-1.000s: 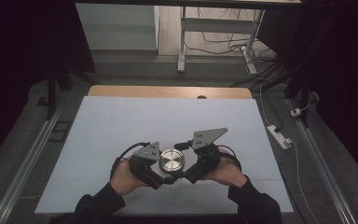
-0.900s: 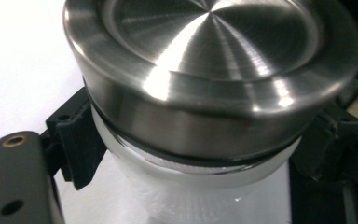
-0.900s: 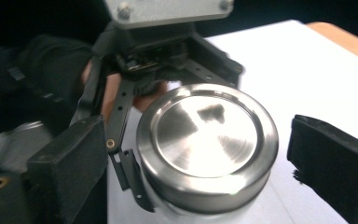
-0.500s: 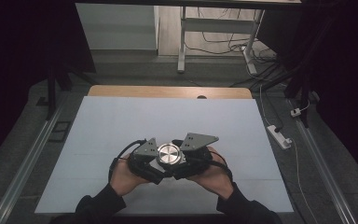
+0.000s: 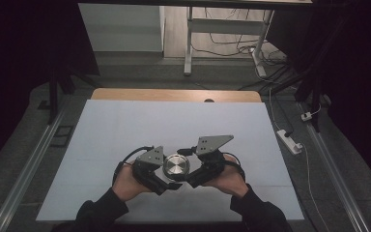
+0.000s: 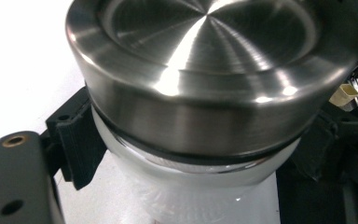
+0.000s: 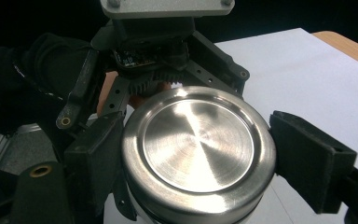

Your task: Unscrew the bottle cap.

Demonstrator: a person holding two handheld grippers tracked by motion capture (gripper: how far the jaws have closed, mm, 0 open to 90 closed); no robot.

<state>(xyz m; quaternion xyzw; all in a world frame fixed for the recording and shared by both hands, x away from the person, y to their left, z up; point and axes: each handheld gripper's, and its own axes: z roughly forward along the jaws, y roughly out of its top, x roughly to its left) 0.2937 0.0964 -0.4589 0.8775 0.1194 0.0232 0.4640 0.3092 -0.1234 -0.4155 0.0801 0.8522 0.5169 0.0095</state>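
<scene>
The steel lid (image 5: 176, 166) caps a clear jar (image 6: 200, 196) held near the table's (image 5: 125, 125) front edge. The left gripper (image 5: 160, 175) clamps the jar just under the lid; the right gripper (image 7: 191, 158) has just closed on the lid's rim from the opposite side.

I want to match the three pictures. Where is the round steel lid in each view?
High view: the steel lid sits low and centre, between the two grippers.
Left gripper view: the lid fills the upper part, above the white jar.
Right gripper view: the lid is at lower centre.
Shared landmark: the white tabletop.
</scene>
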